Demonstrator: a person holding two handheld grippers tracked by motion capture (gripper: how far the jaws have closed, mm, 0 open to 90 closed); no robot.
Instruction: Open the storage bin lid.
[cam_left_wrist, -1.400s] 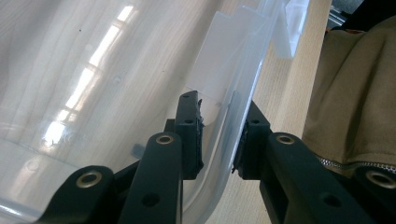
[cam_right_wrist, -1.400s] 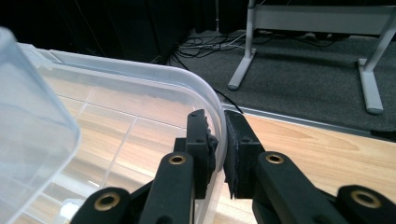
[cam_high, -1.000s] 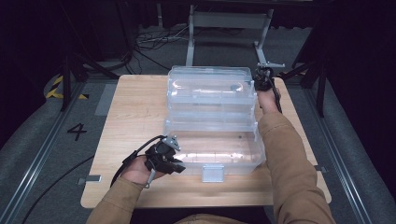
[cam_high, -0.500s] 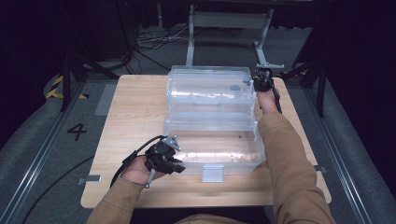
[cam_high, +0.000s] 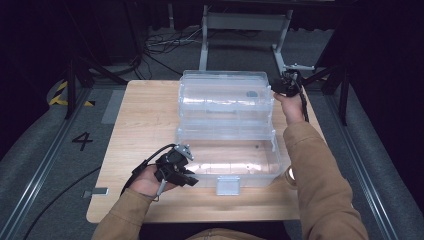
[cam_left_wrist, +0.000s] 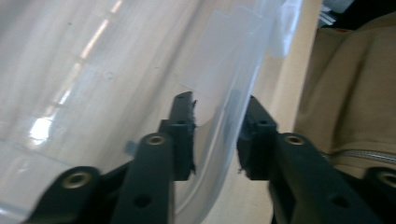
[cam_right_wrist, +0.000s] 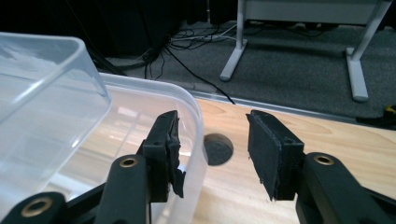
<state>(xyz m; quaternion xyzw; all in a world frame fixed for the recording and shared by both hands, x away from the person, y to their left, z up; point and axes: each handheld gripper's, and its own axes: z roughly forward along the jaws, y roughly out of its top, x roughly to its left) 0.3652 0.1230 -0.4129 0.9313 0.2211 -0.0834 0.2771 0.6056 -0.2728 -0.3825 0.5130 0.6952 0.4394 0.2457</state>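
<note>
My left tongs (cam_high: 186, 176) sit at the near left corner of the clear plastic storage box (cam_high: 227, 159); their jaws have just been opening, and in the left gripper view (cam_left_wrist: 215, 140) the box's curved wall runs between the two pads with a gap on the right side, so I read them as parted, though the blur leaves contact on the left pad uncertain. My right tongs (cam_high: 278, 86) are at the far right corner of the box's raised clear lid (cam_high: 225, 92); their jaws have just been opening too, and the right gripper view (cam_right_wrist: 212, 149) shows them apart, straddling the rim without pressing it. The box rests mid-way across the pale wooden table (cam_high: 145, 115), its grey latch (cam_high: 225, 185) facing me.
</note>
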